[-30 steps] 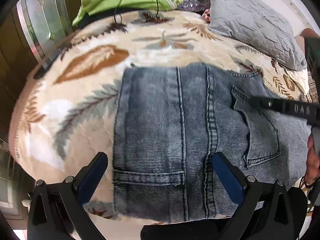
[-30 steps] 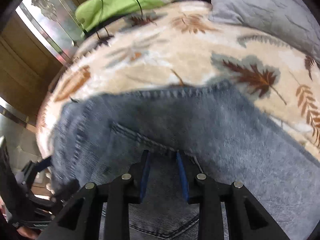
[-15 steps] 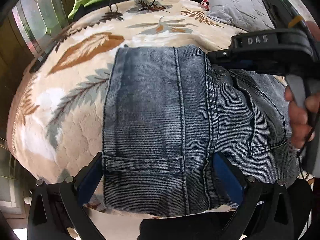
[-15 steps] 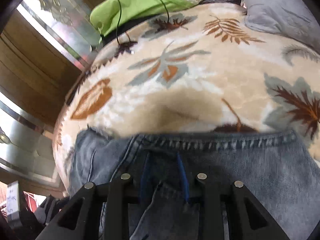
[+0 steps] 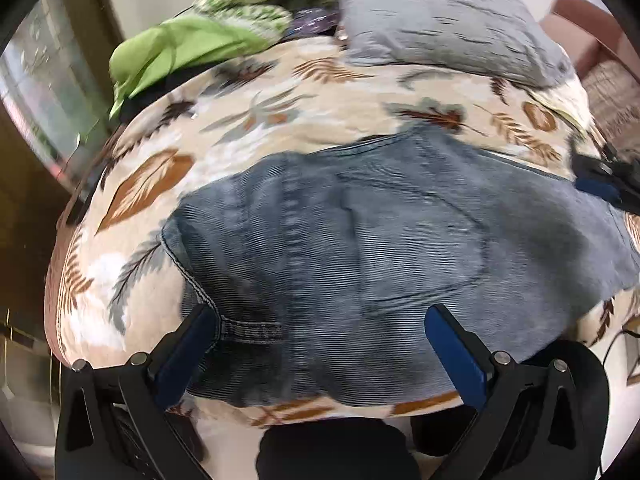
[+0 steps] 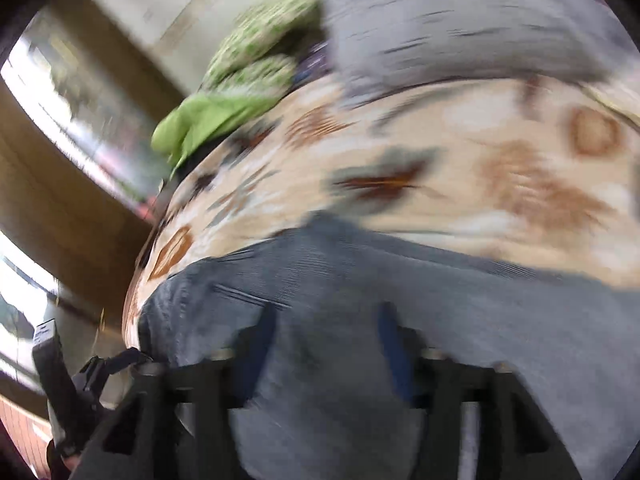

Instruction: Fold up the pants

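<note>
The blue jeans point(image 5: 360, 248) lie folded flat on the leaf-patterned bed cover point(image 5: 280, 104); a back pocket faces up. My left gripper point(image 5: 320, 344) is open wide, its blue pads over the near edge of the jeans, holding nothing. My right gripper shows at the far right in the left wrist view point(image 5: 604, 188), beside the jeans' right edge. In the blurred right wrist view the right gripper point(image 6: 328, 344) is open over the jeans point(image 6: 400, 320), with denim seen between its fingers but not pinched.
A grey quilted pillow point(image 5: 440, 20) lies at the head of the bed. Green clothes point(image 5: 192, 48) are piled at the far left corner. A wooden and glass wardrobe point(image 5: 36, 92) stands left of the bed. The left gripper shows in the right wrist view point(image 6: 100, 368).
The right gripper has opened, let go of the denim and pulled away to the right. The jeans now lie flatter and more spread out. The left gripper has drawn back and turned.
</note>
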The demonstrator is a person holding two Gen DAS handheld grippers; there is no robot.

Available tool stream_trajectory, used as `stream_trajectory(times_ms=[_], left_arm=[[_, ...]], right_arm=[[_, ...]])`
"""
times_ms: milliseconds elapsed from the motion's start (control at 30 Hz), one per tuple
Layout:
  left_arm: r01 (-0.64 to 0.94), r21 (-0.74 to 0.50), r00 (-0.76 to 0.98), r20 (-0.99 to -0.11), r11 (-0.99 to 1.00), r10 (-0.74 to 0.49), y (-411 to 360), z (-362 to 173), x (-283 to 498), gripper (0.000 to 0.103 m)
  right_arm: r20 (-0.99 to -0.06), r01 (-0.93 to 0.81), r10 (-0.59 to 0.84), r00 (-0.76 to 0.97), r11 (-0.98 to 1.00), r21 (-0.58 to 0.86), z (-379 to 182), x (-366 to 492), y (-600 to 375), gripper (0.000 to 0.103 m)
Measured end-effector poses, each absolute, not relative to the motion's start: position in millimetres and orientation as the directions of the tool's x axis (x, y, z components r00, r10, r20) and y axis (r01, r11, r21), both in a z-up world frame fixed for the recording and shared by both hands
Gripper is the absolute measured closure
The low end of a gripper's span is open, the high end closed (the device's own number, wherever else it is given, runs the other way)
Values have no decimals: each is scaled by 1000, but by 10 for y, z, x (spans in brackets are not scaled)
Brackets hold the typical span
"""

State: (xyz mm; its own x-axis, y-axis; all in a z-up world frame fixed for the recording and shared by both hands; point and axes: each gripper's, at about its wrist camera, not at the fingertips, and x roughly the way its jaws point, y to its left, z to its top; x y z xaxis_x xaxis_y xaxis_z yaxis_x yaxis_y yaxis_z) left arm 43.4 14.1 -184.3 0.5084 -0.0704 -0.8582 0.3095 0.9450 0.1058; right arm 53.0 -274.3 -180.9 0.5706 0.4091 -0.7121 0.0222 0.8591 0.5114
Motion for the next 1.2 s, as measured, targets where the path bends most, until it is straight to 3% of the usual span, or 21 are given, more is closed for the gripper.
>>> stream_trajectory(times_ms=[300,467,667,833,1200], left_arm=[[450,144,499,-859,881,-114,-499,-1790,239,0],[490,192,519,-848,850,-107,-739,-1789,235,0],[492,240,497,-867,837,-44,-912,-2075,397,0],[512,300,461,-887,805,37,-984,-2463,496,0],[526,269,476,-879,807,-17,-1096,-2244,487,0]], right_arm=[[-673,313,346,654,686,657,-2110,-1084,-4333,39],[-561,390,366,743,444,807,-2462,-1694,-4885,39],[-494,417,370,787,272,867,-2843,-1804,-5069,39],[-512,454,349,785,238,858,-3005,-1852,-5106,39],[-521,466,283,805,242,851,-3023,-1697,-5221,38]])
